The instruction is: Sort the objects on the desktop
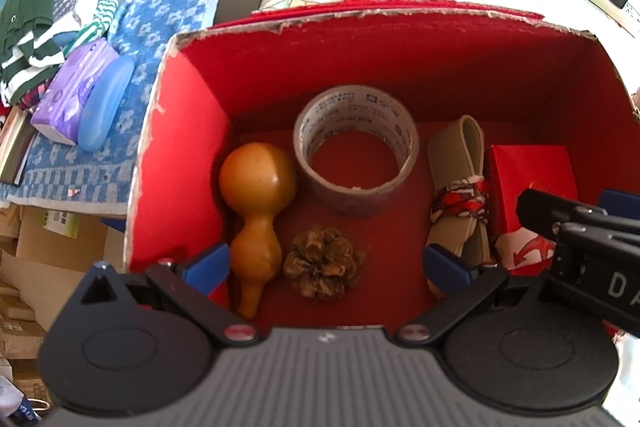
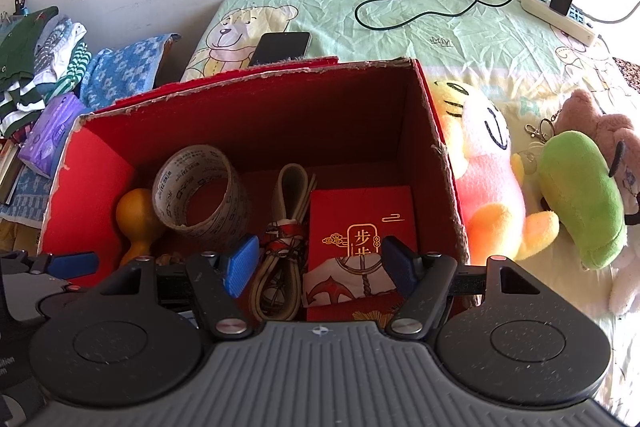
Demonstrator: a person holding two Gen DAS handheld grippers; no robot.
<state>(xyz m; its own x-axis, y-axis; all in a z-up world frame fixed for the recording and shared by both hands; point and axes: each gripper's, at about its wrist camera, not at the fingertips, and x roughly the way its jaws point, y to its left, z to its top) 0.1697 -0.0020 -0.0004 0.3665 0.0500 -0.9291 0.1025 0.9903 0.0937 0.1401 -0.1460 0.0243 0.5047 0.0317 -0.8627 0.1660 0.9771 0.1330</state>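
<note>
Main risk as we see it: both grippers crowd the near edge of the red box (image 1: 192, 131), so we could knock them together or snag the torn rim; the left gripper (image 1: 326, 267) has its blue pads wide apart with nothing between them, hanging over the pine cone (image 1: 323, 261) at lower centre of the left view, and a careless close could nudge the gourd (image 1: 256, 211) lying just left of it, which looks round and likely to roll. The tape roll (image 1: 356, 155) stands tilted behind the cone, near but apart. In the right view the right gripper (image 2: 316, 265) is also spread and empty, above the gap between the strap bundle (image 2: 286, 227) and the red packet (image 2: 360, 227) at lower centre; the flat packet sits close to the box wall, so we judge a pinch there could slip or jam against the side. The stuffed toys (image 2: 540, 195) lie outside the box at the right of the frame, well apart from either gripper, and we can't tell which thing is meant to go next
</note>
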